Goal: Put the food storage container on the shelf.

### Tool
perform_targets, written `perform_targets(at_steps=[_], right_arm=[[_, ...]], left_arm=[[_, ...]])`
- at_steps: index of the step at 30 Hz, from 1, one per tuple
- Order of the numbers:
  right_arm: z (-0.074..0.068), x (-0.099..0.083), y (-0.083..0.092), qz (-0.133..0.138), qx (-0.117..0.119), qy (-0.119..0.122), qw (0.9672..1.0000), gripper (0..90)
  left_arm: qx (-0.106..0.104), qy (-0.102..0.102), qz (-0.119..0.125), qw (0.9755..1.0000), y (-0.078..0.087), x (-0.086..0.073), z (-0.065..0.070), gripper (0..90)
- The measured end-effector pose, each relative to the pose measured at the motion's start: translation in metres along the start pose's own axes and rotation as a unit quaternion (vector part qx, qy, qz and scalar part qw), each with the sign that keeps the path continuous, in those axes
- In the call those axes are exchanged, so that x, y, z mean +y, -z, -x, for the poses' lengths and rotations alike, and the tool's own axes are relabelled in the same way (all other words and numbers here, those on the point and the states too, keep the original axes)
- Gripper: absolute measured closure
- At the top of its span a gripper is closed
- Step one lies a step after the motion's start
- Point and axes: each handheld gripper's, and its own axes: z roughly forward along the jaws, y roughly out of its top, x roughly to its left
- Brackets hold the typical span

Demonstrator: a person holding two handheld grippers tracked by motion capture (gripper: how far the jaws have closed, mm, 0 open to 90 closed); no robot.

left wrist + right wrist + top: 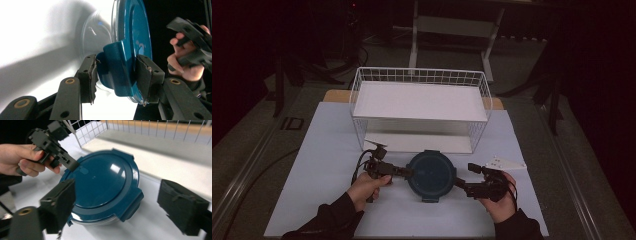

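Note:
A round clear container with a dark teal lid (431,174) sits on the white table, near the front. In the left gripper view my left gripper (117,72) is shut on the lid's teal side clasp (117,67), one pad on each face of it. From above, that left gripper (406,171) meets the lid's left edge. My right gripper (460,183) is at the container's right side. Its jaws (120,207) stand wide open on either side of the near clasp (132,206), and the right pad (182,210) is well clear of it.
A white wire basket (419,75) with a white shelf board inside stands just behind the container. The white table cover (327,150) has bare room to the left and right. Dark floor and table legs lie beyond the table's edges.

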Motion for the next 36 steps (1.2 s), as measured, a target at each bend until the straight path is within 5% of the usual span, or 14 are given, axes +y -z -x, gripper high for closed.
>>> perform_targets(at_steps=[1, 2, 5, 10, 17, 29, 36], right_arm=[[0.010, -0.003, -0.005, -0.018, 0.020, -0.046, 0.9986, 21.7], [0.010, -0.003, -0.005, -0.018, 0.020, -0.046, 0.9986, 21.7], [0.023, -0.008, -0.014, -0.044, 0.044, -0.094, 0.9936, 27.0], [0.032, -0.015, -0.024, -0.071, 0.083, -0.124, 0.9863, 40.6], [0.035, -0.019, -0.028, -0.082, 0.118, -0.156, 0.9772, 53.3], [0.036, -0.027, -0.032, -0.081, 0.148, -0.221, 0.9605, 55.6], [0.026, -0.023, -0.030, -0.080, 0.136, -0.214, 0.9641, 56.4]], left_arm=[[-0.002, -0.013, 0.000, 0.9999, 0.001, -0.002, 0.001, 54.8], [-0.002, -0.013, 0.000, 0.9999, 0.001, -0.002, 0.001, 55.0], [-0.002, -0.032, 0.002, 0.9995, 0.003, -0.006, 0.004, 55.7], [-0.008, -0.069, 0.007, 0.9976, 0.005, -0.011, 0.006, 56.6], [-0.009, -0.089, 0.012, 0.9959, 0.007, -0.017, 0.009, 57.3], [0.004, -0.089, 0.030, 0.9956, 0.009, -0.029, 0.012, 57.4], [0.014, -0.088, 0.035, 0.9954, 0.012, -0.034, 0.012, 57.2]])
